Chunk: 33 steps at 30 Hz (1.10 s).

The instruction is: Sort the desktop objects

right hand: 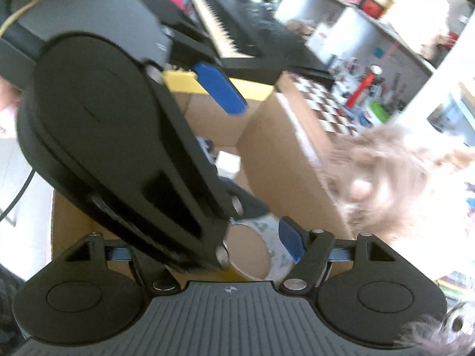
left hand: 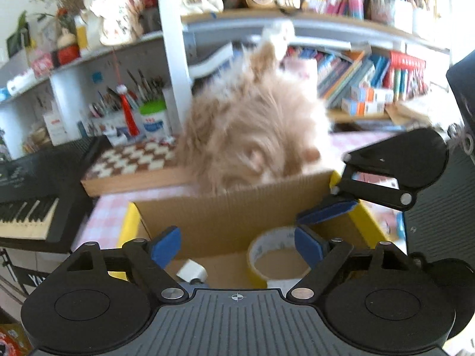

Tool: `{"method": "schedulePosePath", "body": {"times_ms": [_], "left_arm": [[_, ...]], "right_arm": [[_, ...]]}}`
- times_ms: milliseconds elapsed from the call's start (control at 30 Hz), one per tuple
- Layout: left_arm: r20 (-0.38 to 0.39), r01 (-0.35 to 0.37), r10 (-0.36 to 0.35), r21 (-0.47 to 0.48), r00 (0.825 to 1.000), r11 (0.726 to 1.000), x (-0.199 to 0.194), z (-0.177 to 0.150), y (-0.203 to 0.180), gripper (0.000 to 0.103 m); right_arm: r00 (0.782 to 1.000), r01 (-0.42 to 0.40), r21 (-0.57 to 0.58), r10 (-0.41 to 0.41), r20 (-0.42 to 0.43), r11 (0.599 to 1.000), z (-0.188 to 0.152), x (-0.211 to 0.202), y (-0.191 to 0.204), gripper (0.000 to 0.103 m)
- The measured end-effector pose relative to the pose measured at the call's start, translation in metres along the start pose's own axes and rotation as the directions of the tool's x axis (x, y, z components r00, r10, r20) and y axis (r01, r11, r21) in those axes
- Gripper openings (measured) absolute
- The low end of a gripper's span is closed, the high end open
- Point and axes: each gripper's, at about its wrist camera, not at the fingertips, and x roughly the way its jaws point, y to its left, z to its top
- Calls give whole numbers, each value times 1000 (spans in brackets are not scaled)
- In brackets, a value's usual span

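Two handheld claws poised over an open cardboard box (left hand: 231,213): left gripper (left hand: 237,246) with blue pads spread apart and empty, right gripper (left hand: 323,218) reaching in from the side, its jaws parted too, gripping nothing. On the box floor, a roll of tape (left hand: 277,259) lying flat, hole facing up, no long axis to speak of, beside a small white object (left hand: 192,270). Apparently just dropped off; next, probably lifting clear past the fluffy cat (left hand: 255,130) peering in behind the box.

No print can be read anywhere (book spines and labels all blurred).
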Motion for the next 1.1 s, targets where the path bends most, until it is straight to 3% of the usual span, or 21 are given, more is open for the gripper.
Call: {"method": "schedulePosePath", "body": {"times_ms": [400, 667, 833, 1100], "left_arm": [[72, -14, 22, -115, 997, 993, -44, -3, 14, 88], [102, -21, 42, -197, 994, 980, -75, -20, 14, 88], [114, -68, 86, -154, 990, 986, -91, -31, 5, 88], [136, -64, 88, -173, 987, 983, -112, -44, 4, 88]], "right_arm": [[990, 107, 144, -119, 76, 984, -14, -45, -4, 72], [971, 164, 316, -209, 114, 934, -28, -78, -6, 72], [952, 225, 357, -283, 117, 907, -34, -93, 7, 72], [935, 253, 426, -332, 121, 869, -39, -108, 31, 73]]}}
